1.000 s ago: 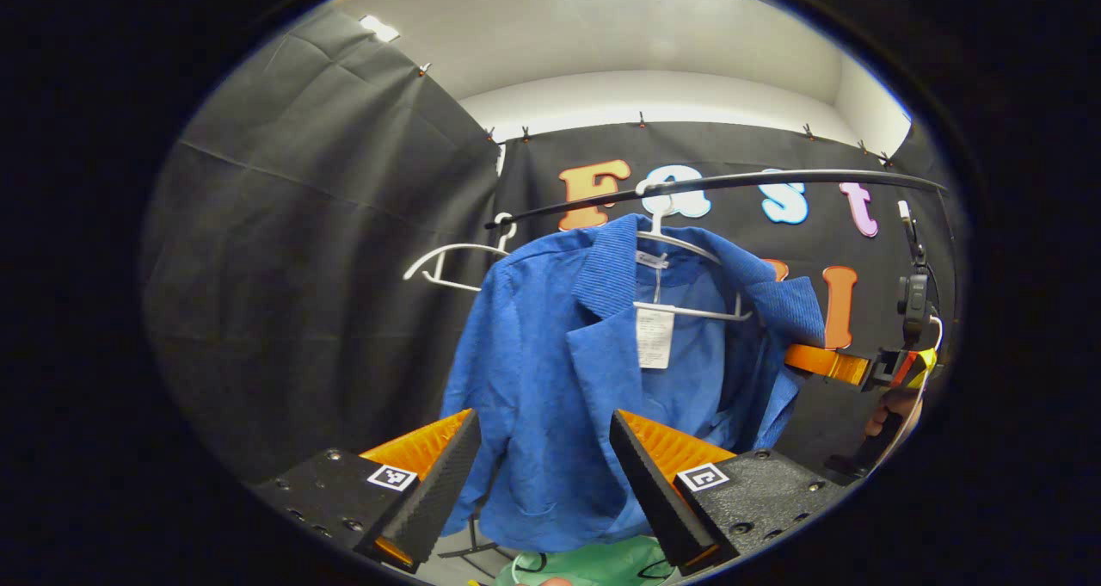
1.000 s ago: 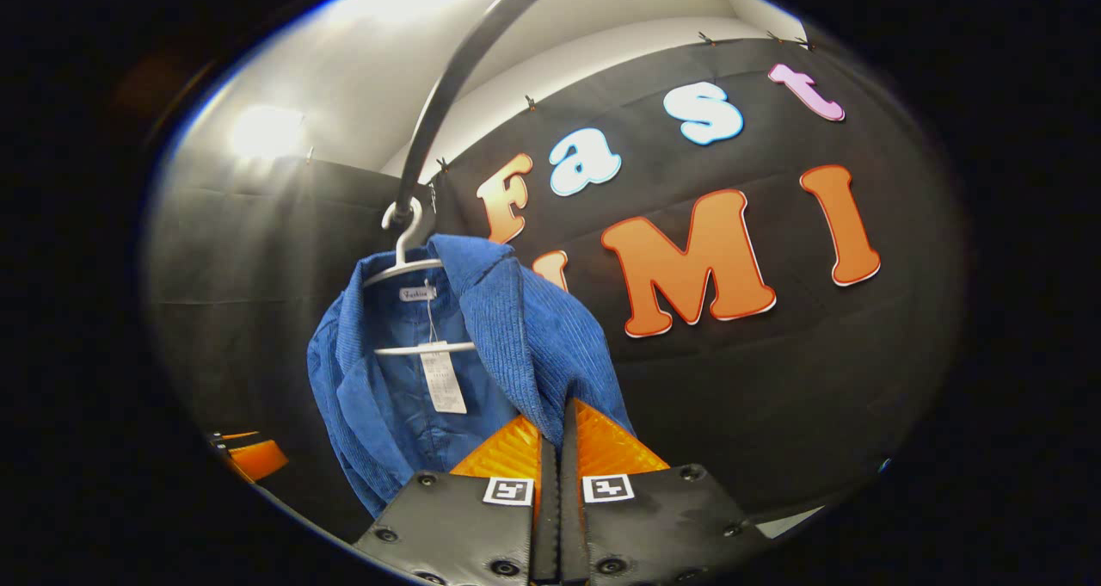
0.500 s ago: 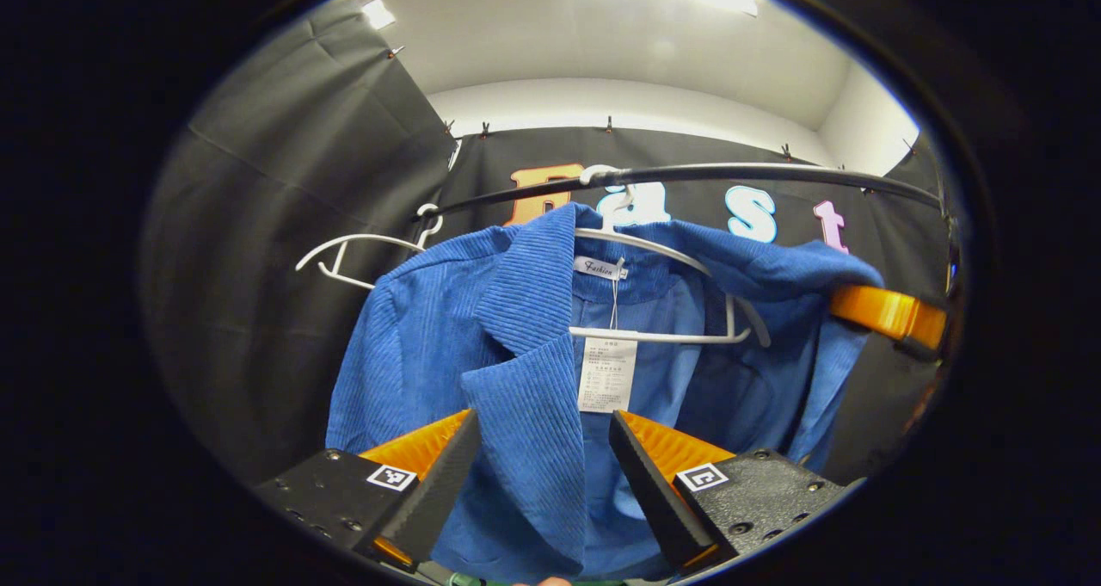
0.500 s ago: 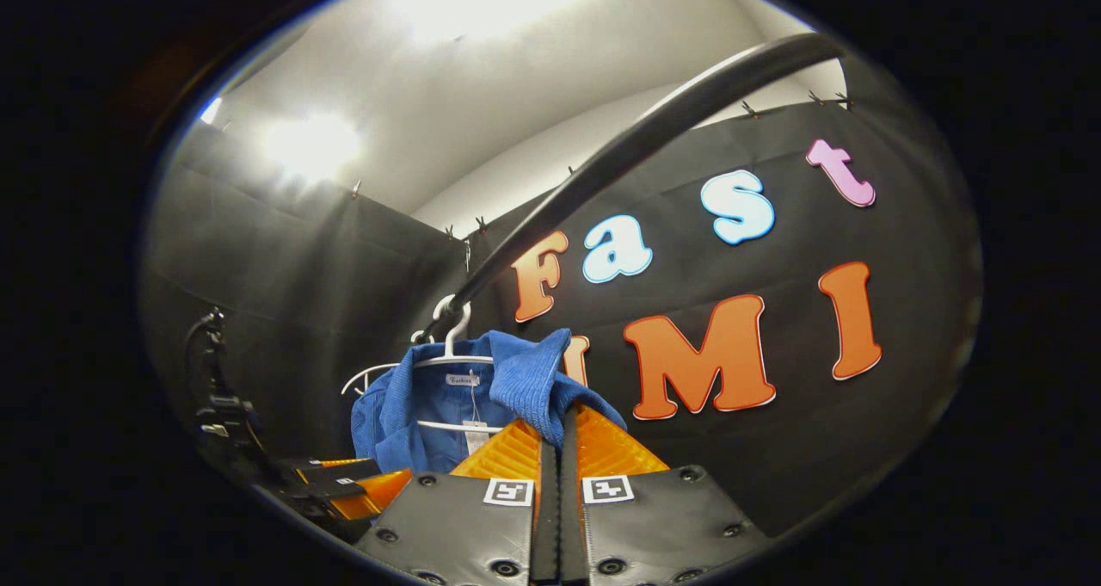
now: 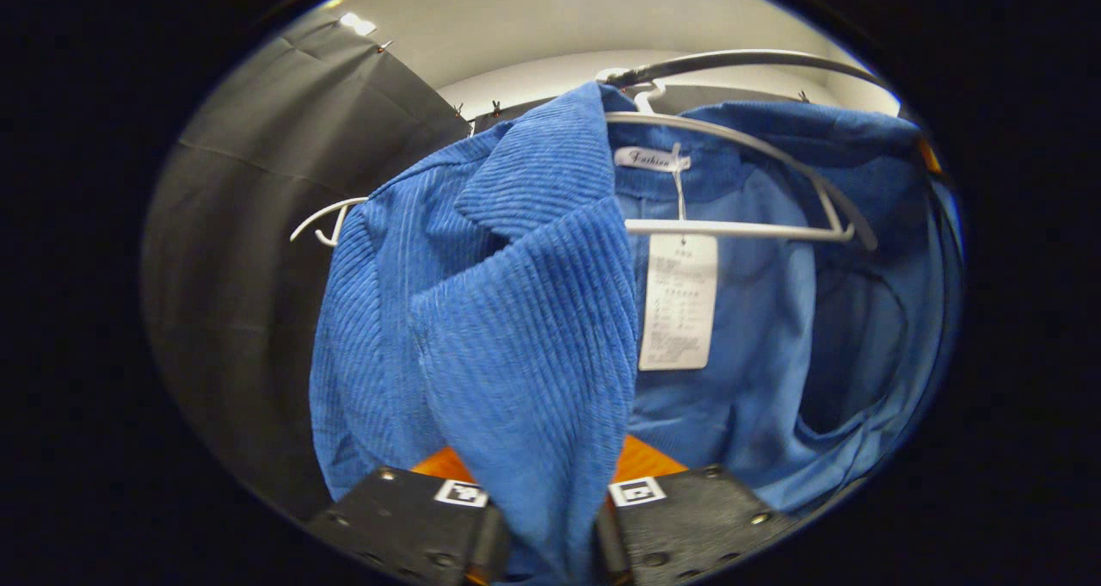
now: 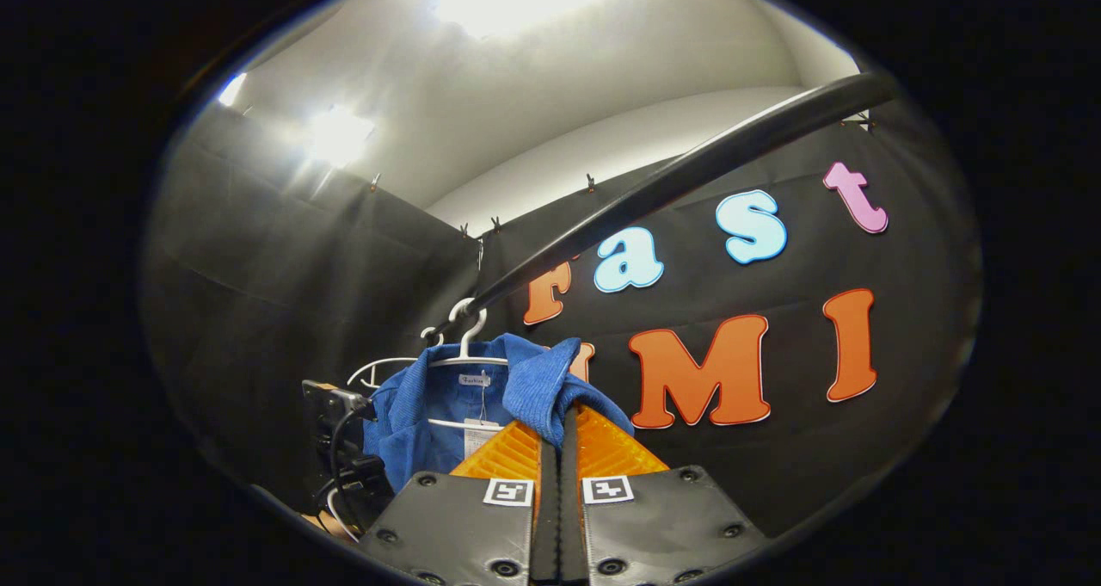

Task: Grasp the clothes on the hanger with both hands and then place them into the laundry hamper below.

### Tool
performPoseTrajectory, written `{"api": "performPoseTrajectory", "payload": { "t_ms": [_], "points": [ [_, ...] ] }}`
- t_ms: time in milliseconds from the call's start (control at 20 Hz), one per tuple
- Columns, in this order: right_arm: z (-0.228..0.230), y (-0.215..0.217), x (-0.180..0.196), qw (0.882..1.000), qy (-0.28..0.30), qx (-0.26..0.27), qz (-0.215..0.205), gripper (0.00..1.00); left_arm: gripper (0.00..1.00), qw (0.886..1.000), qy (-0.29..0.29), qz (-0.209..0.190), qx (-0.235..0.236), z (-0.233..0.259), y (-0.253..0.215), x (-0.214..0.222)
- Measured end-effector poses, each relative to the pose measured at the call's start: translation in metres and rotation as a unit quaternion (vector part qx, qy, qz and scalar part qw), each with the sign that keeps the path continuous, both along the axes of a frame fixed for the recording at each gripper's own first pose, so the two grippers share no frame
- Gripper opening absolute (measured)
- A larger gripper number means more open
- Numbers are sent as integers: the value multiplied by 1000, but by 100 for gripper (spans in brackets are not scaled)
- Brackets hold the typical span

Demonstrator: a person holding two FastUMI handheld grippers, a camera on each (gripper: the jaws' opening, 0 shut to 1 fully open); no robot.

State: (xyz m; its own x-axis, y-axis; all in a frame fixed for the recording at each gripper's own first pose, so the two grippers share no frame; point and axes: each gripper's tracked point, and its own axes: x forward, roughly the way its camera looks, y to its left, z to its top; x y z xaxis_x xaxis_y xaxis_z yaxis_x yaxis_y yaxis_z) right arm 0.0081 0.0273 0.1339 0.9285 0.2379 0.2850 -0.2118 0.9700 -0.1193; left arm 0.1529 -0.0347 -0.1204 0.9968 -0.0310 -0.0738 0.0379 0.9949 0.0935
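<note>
Booth rail [image 6: 671, 181] overhead | both hand-held grippers [image 5: 550, 526] [image 6: 559, 431] pinching blue jacket [image 5: 516, 311] edges

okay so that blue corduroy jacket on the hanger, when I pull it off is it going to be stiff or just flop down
Probably floppy: the blue jacket already drapes in soft folds over the left gripper. The ribbed fabric looks thickish, so likely some weight and decent grip. It may snag on the white hanger, which still sits inside the collar.

Blue corduroy jacket [image 5: 516, 311] on white hanger [image 5: 740, 225]
</note>
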Motion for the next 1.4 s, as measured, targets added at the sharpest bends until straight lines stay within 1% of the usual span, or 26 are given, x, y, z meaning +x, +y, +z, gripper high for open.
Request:
{"api": "performPoseTrajectory", "payload": {
  "t_ms": [50,100,150,350,400,550,650,700,800,850,1000,1200,1300,1400],
  "points": [
    [-2,-4,0,1000,2,0,-2,7,14,1000,-2,-11,4,5,3,-9],
    [-3,-5,1,1000,3,3,-3,7,10,1000,-2,-30,2,7,1,-9],
    [-5,-5,3,1000,4,5,-3,7,7,999,-6,-41,4,15,2,-18],
    [-8,-5,12,1000,2,6,-10,7,5,996,-59,-39,55,78,26,-50],
    [-9,-4,14,1000,2,8,-8,7,5,995,-68,-31,68,91,33,-53],
    [-11,-2,14,1000,3,10,-8,7,10,991,-89,2,104,135,67,-54],
    [-13,-3,17,1000,1,10,-12,7,11,983,-110,31,141,179,94,-54],
    [-14,-3,19,1000,1,11,-15,7,11,980,-121,41,152,197,105,-52],
    [-18,-3,23,1000,4,18,-17,7,10,978,-129,49,157,224,123,-46],
    [-20,-2,26,1000,7,21,-15,7,10,978,-127,49,155,235,129,-41],
    [-25,3,33,1000,14,20,-16,7,10,981,-105,32,163,261,136,-21],
    [-29,13,37,1000,17,13,-13,7,10,978,-115,11,174,304,140,22],
    [-29,18,38,1000,16,8,-12,7,10,978,-111,-1,177,314,147,45],
    [-31,20,39,1000,19,9,-10,7,10,974,-109,-12,200,314,155,67]
  ]
}}
